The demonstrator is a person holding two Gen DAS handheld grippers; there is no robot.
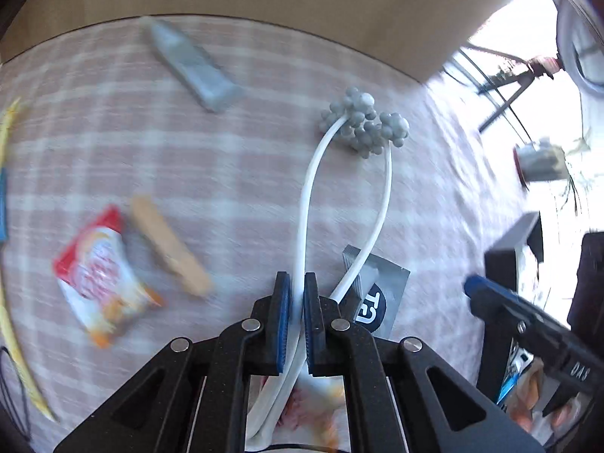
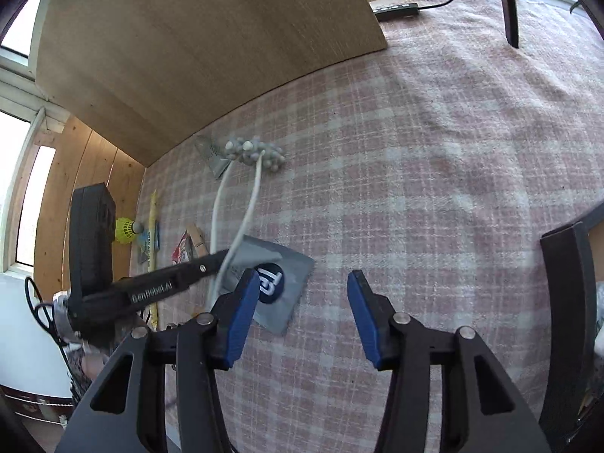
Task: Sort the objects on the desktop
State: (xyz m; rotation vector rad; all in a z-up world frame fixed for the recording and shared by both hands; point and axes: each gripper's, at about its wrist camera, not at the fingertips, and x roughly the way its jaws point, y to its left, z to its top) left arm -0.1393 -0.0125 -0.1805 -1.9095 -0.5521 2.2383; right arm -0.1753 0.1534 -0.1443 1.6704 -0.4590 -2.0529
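The left gripper (image 1: 297, 287) pinches the white looped massager (image 1: 307, 188) at lower centre, its beaded head toward upper right; the right gripper (image 2: 302, 294) stands spread beside the grey sachet (image 2: 277, 283).

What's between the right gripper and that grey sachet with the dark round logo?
Nothing blocks the near part: the open right gripper hangs just over the grey sachet. But the massager's white cord, held by the shut left gripper, crosses the sachet's far left corner.
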